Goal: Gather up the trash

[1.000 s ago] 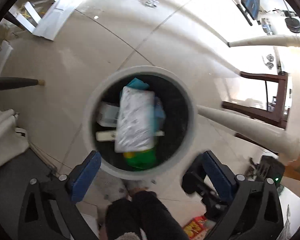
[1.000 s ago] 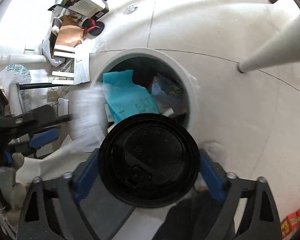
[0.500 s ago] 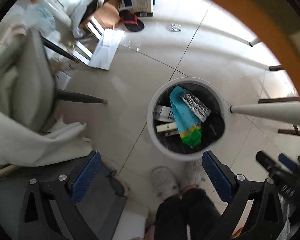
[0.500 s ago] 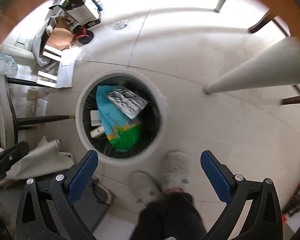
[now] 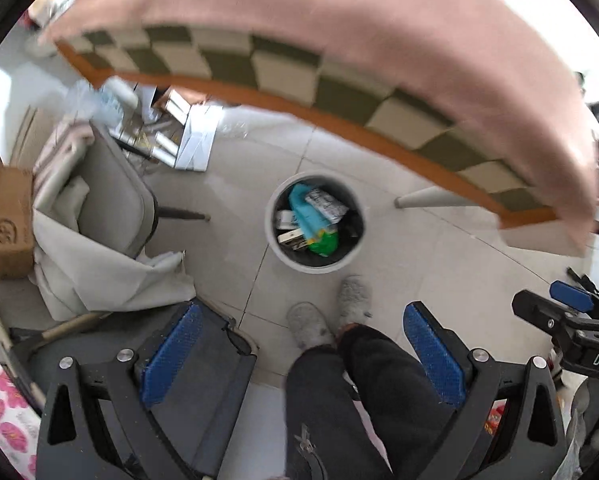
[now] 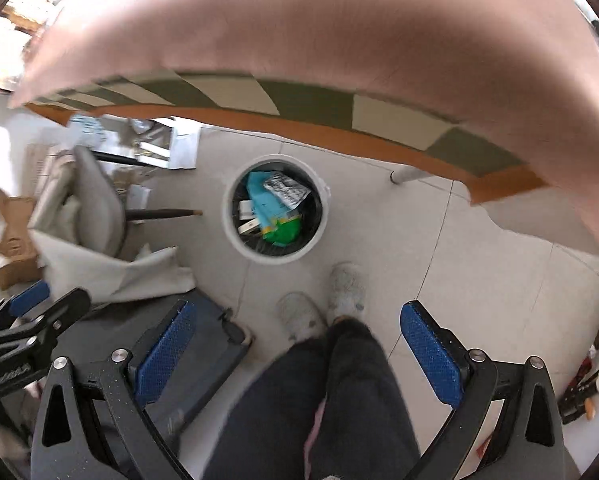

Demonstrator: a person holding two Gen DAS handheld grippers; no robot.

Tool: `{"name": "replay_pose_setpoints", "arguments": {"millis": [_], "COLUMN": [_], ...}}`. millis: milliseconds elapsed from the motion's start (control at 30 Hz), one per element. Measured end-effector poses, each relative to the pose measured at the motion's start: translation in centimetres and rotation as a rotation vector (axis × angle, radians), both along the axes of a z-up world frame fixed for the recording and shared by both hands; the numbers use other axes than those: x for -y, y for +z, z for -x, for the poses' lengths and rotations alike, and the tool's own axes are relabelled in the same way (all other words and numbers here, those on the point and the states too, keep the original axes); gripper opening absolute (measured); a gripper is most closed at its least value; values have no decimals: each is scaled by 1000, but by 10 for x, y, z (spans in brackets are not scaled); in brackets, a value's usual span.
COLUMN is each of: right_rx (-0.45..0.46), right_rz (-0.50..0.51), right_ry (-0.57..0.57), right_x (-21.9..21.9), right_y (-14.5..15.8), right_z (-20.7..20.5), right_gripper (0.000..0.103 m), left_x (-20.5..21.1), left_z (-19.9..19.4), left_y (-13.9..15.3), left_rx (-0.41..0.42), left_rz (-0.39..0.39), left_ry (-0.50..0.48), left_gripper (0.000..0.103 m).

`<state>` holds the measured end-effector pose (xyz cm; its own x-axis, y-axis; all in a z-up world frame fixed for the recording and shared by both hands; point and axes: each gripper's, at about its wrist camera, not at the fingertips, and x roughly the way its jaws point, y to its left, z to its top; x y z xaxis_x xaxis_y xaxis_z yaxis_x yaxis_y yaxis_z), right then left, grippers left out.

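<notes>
A round white trash bin (image 5: 273, 236) (image 6: 229, 228) stands on the tiled floor far below both grippers. Inside it lie a teal wrapper (image 5: 307, 216) (image 6: 265, 202), a silver foil pack (image 5: 325, 202) (image 6: 285, 190), a green packet (image 5: 323, 244) (image 6: 283, 234) and small white boxes. My left gripper (image 5: 301, 358) points straight down, open, with nothing between its blue pads. My right gripper (image 6: 297, 354) is open too and empty, and it also shows at the right edge of the left wrist view (image 5: 567, 312).
A table edge with a pink cloth (image 5: 339, 24) (image 6: 299, 20) over a checkered one arches across the top. A grey chair (image 5: 107, 200) with draped fabric and a cardboard box (image 5: 7, 224) stand left. The person's legs and grey slippers (image 5: 353, 294) are below the bin.
Both grippers have risen high above the bin, which now looks small. The black-lidded cup that the right gripper held a second ago is gone from its jaws. The table edge has come into view.
</notes>
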<state>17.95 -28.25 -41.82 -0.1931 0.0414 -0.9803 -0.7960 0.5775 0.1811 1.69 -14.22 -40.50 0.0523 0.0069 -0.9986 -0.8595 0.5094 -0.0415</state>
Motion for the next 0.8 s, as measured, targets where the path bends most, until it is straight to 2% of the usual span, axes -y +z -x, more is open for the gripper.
{"name": "replay_pose_setpoints", "arguments": {"millis": [133,267,433,633,800], "right_rx": [-48,-67,-69,-33,-35], "right_rz": [-29,-75,-149,-198,-235], "right_ry": [-17,-54,-130,-224,-298], "right_x": [19,34,50,62,58], "right_y": [71,130,199,255,277], "right_z": [-7,-8,1,34,76], "right_gripper": [103,103,103,103,103], "left_x": [8,15,18,4,-11], "left_z": [-10,-17,-15,4,27], "left_y": [57,103,148,184,205], "left_rx": [73,160,254,323,356], "left_rz": [0,42,91,119,131], "left_ry": [-57,-127,-214,-299,-350], "left_gripper": [103,103,103,103,103]}}
